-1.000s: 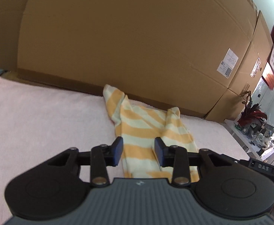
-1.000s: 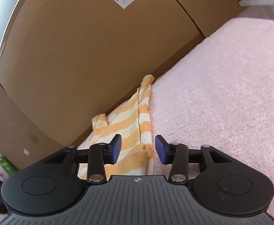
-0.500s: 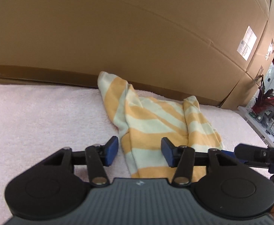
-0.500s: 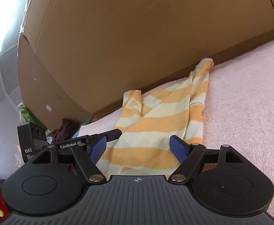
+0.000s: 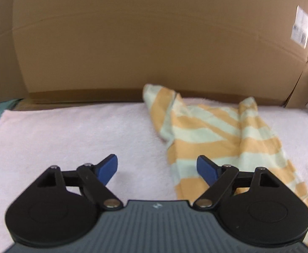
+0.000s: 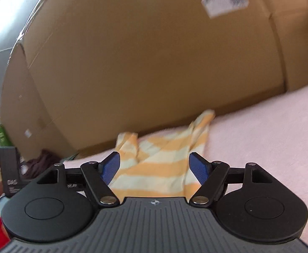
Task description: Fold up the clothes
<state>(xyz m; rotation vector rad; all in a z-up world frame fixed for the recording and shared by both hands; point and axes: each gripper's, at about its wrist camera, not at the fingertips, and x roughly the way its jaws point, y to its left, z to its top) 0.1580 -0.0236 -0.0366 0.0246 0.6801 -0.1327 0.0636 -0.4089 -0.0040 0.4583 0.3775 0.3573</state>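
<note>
- While you look for writing, note the white letters "DAS" on the black box-shaped module [image 6: 10, 175] at the left edge of the right wrist view; the smaller lines under them are too blurred to read.
- You can see a white paper label [image 5: 300, 29] stuck on the big brown cardboard box [image 5: 154, 42] behind the garment, but its print is too blurred to read.
- Your task piece, the orange-and-cream striped soft fabric garment [image 5: 217, 135], lies crumpled on the pale pink fluffy towel surface [image 5: 69, 137], its far end just beside the foot of the cardboard box.
- You see two bunched points of cloth sticking up toward the box, with loose folds and broad slanted stripes running between them.
- Your left gripper [image 5: 157, 167], black with blue pads, has just been opening and now stands wide; the garment's near left edge shows in the gap between the pads, and neither pad presses on it.
- Your right gripper [image 6: 154, 166] has also been opening and stands wide, with the garment showing between its blue ribbed pads, unpinched.
- You have plain matte cardboard with faint creases filling the background behind the garment.
</note>
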